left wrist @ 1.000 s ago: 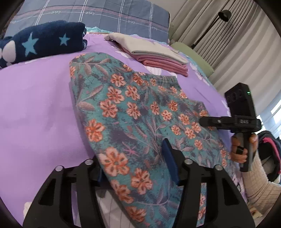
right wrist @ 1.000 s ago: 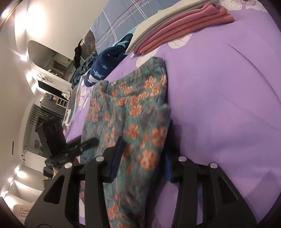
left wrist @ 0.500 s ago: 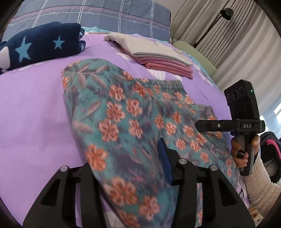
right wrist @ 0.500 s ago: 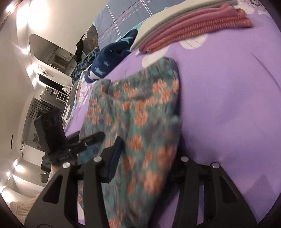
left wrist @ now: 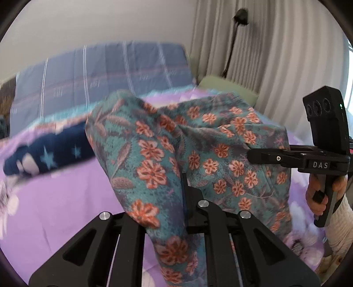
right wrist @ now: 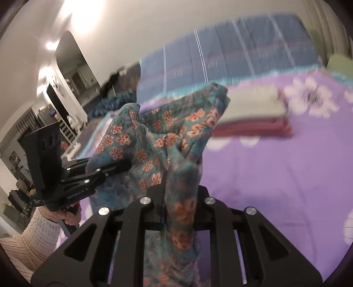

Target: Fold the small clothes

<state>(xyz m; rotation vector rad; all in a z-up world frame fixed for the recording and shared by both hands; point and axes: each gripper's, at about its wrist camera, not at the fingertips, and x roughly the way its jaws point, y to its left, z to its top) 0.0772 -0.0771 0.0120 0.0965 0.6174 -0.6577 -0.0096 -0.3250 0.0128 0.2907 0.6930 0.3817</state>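
A teal garment with orange flowers [left wrist: 198, 150] hangs lifted above the purple bedspread [left wrist: 55, 198], bunched between both grippers. My left gripper [left wrist: 167, 194] is shut on one edge of the floral garment; the cloth drapes over its fingers. My right gripper [right wrist: 178, 189] is shut on the other edge of the garment [right wrist: 158, 136]. The right gripper shows in the left wrist view [left wrist: 251, 154], and the left gripper in the right wrist view [right wrist: 125, 164], both pinching the cloth.
A navy star-patterned folded piece [left wrist: 48, 152] lies at the left. A stack of folded beige and pink clothes [right wrist: 253, 117] lies at the back right. A blue plaid pillow [left wrist: 99, 79] stands at the headboard, with curtains [left wrist: 275, 55] and a lamp [left wrist: 240, 17] beyond.
Both grippers have closed on the garment and raised it off the bed. The cloth, flat a second ago, now hangs bunched between them, and the cameras tilted up.
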